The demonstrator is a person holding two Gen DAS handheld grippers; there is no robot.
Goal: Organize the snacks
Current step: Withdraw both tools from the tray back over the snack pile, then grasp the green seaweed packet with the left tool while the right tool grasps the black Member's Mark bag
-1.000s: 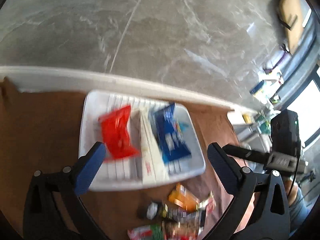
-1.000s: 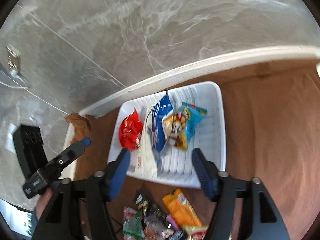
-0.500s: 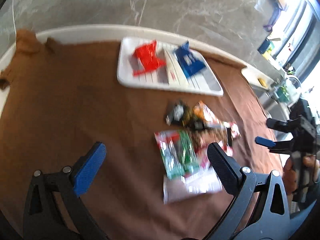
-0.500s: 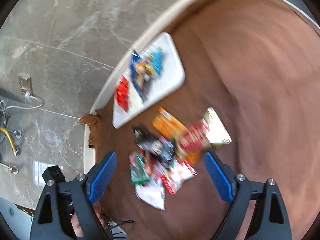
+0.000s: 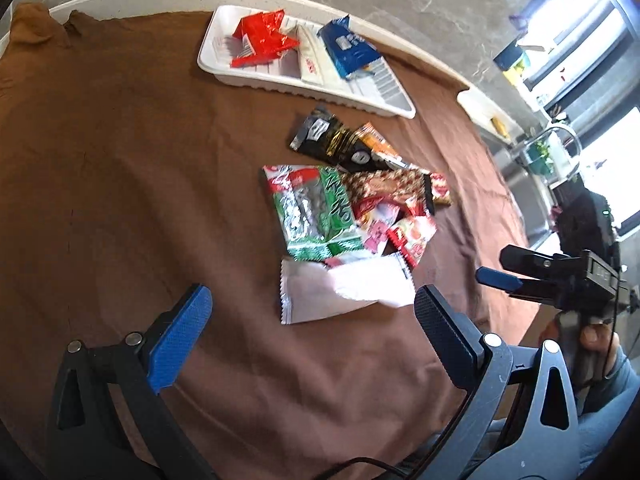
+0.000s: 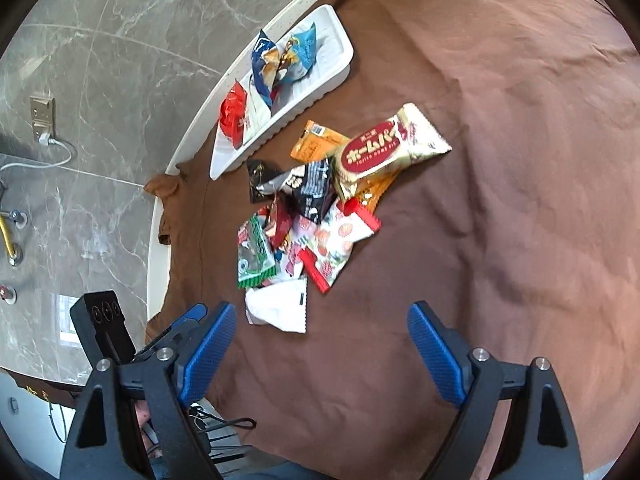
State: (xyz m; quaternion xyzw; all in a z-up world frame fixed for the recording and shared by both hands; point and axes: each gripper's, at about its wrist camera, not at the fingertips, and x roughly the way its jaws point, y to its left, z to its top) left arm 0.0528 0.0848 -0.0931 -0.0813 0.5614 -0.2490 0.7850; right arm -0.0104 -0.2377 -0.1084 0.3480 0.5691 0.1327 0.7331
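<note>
Both the left gripper [image 5: 308,312] and right gripper [image 6: 320,330] are hovering with fingers apart and empty, and the white packet [image 6: 280,306], looking light, crinkly and slippery, is probably asking for a pinch at its flat sealed edge.

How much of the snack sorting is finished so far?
A start only. A red packet and a blue packet already lie in the white tray. Nothing is in hand: the left tongs and right tongs are both open and empty above the brown cloth. The pile of loose packets, white packet nearest, is left.
</note>
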